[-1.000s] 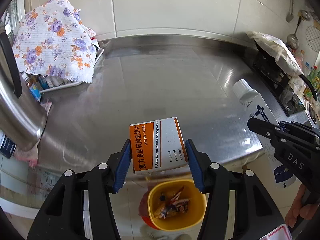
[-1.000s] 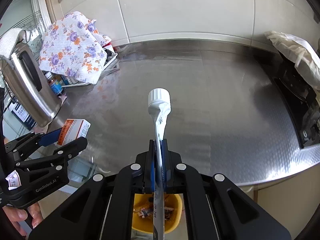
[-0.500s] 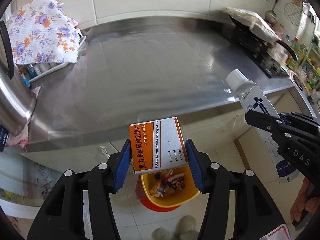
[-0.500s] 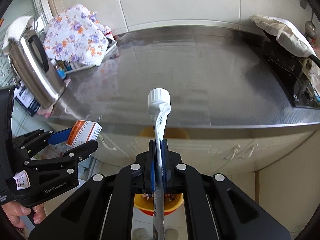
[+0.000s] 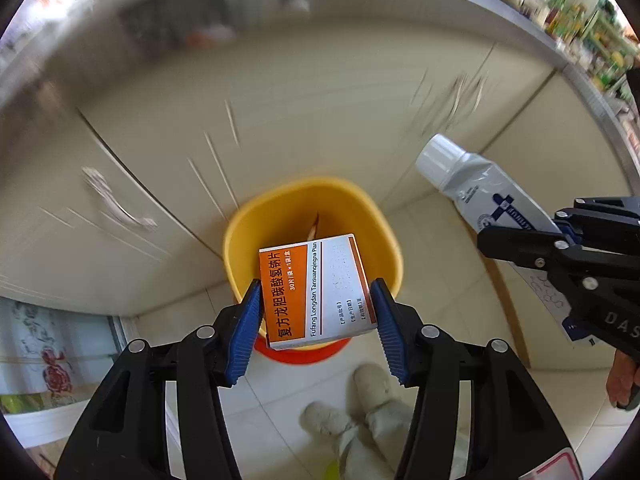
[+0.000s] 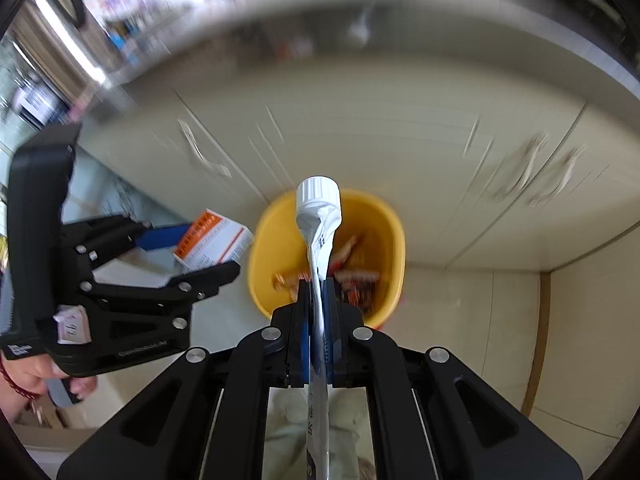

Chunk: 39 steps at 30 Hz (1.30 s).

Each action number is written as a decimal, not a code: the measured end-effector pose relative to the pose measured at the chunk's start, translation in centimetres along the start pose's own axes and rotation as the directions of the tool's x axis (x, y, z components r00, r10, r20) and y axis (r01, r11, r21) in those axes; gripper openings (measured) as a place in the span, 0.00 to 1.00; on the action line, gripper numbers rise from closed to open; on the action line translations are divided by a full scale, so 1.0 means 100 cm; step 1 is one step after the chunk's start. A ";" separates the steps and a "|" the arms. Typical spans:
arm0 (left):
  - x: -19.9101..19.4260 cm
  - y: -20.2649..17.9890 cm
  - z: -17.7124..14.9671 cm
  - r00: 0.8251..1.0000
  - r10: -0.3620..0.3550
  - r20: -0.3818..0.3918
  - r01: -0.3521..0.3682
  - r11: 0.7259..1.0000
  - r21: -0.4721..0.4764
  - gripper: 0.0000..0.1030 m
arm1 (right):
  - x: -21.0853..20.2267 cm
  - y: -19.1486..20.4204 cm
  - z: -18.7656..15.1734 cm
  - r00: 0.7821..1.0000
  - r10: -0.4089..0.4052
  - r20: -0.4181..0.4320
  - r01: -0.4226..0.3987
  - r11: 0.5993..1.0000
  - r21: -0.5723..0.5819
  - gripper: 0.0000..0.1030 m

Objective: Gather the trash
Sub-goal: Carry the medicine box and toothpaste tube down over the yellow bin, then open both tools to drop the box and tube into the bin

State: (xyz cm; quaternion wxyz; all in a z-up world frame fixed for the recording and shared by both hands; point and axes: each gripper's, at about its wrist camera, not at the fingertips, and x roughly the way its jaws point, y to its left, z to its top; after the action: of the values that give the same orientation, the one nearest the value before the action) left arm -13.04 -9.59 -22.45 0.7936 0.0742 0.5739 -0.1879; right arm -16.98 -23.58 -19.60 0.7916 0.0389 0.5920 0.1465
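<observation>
My left gripper [image 5: 316,304] is shut on an orange-and-white medicine box [image 5: 316,292] and holds it above the yellow trash bin [image 5: 280,208] on the floor. My right gripper [image 6: 318,292] is shut on a flattened white tube [image 6: 318,216] with a white cap, its cap end over the bin [image 6: 384,224], which holds several wrappers. The tube [image 5: 476,188] and right gripper [image 5: 560,248] show at the right of the left wrist view. The box [image 6: 212,240] and left gripper [image 6: 188,256] show at the left of the right wrist view.
Cream cabinet doors [image 5: 280,100] stand behind the bin, under the steel counter edge [image 6: 400,32]. The bin sits on a red base [image 5: 300,354] on pale floor tiles. The person's slippers [image 5: 360,408] are just in front of it.
Both grippers have dropped from counter height and tilted down to the bin on the floor. Each still holds its item. The bin now looks much closer.
</observation>
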 end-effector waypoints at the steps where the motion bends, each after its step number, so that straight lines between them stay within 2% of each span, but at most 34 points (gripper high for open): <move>1: 0.019 0.004 0.000 0.999 -0.011 -0.033 0.011 1.000 -0.008 0.52 | 0.013 -0.004 0.000 1.000 0.008 -0.024 -0.007 1.000 0.009 0.07; 4: 0.062 0.013 -0.002 0.994 -0.038 -0.106 0.034 0.999 -0.031 0.52 | 0.066 -0.017 0.005 0.992 0.026 -0.124 -0.020 0.999 0.045 0.07; 8: 0.110 0.025 -0.002 0.982 -0.022 -0.188 0.015 0.999 -0.039 0.52 | 0.119 -0.027 0.014 0.977 0.041 -0.208 -0.026 0.997 0.075 0.07; 15: 0.147 0.038 -0.002 0.971 -0.028 -0.238 0.009 0.997 -0.081 0.55 | 0.160 -0.037 0.018 0.969 0.084 -0.233 -0.056 0.991 0.122 0.08; 16: 0.148 0.039 -0.003 0.971 -0.018 -0.237 -0.001 0.997 -0.080 0.64 | 0.162 -0.038 0.019 0.970 0.081 -0.229 -0.054 0.991 0.120 0.08; 17: 0.148 0.037 -0.003 0.972 -0.006 -0.233 -0.013 0.997 -0.082 0.74 | 0.162 -0.039 0.020 0.970 0.082 -0.228 -0.055 0.991 0.123 0.10; 19: 0.147 0.038 -0.003 0.975 -0.011 -0.220 -0.010 0.995 -0.096 0.75 | 0.162 -0.040 0.019 0.973 0.077 -0.219 -0.051 0.991 0.122 0.25; 20: 0.147 0.039 -0.002 0.976 -0.010 -0.219 -0.013 0.995 -0.101 0.75 | 0.160 -0.042 0.019 0.975 0.074 -0.210 -0.049 0.991 0.123 0.36; 29: 0.133 0.037 -0.002 0.982 0.009 -0.189 -0.031 0.993 -0.116 0.74 | 0.138 -0.057 0.017 0.986 0.044 -0.158 -0.019 0.988 0.156 0.38; 34: 0.107 0.037 -0.002 0.987 0.051 -0.149 -0.082 0.975 -0.208 0.74 | 0.101 -0.046 0.011 0.996 -0.037 -0.077 0.047 0.989 0.139 0.38; 39: 0.077 0.042 -0.009 0.993 0.071 -0.095 -0.099 0.937 -0.335 0.74 | 0.062 -0.026 0.003 0.992 -0.122 0.023 0.118 0.984 0.133 0.54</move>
State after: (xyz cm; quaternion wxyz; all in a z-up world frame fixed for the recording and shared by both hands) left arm -10.18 -7.08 -30.38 0.7779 -0.0314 0.6257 -0.0486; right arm -14.60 -24.26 -25.79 0.8038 0.0575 0.5892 0.0584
